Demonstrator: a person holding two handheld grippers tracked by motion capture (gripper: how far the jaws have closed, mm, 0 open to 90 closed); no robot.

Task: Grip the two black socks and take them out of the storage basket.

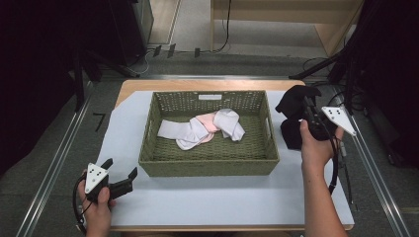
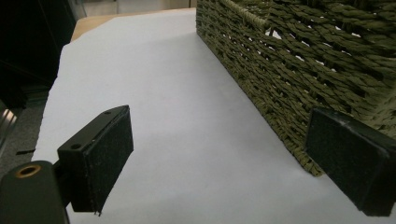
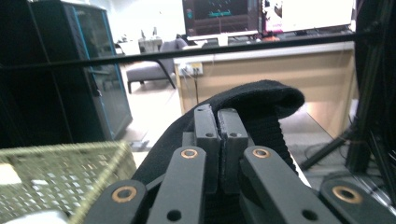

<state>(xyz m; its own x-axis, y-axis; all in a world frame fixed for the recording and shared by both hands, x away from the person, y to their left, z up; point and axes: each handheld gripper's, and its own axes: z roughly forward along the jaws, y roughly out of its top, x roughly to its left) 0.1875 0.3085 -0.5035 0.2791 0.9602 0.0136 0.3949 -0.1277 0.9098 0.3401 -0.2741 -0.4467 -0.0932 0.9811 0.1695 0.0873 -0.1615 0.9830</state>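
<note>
Ribbed black sock (image 3: 261, 100), woven basket (image 1: 207, 165)

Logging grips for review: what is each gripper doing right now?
Left gripper: open, holding nothing.
Right gripper: shut on the black sock.

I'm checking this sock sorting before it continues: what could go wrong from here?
1. The right gripper pinches the black sock with its fingers shut on a fold; most of it hangs loose beside the basket, so it may snag the rim or drop outside.
2. The open left gripper sits close to the basket's corner and could nudge it.
</note>
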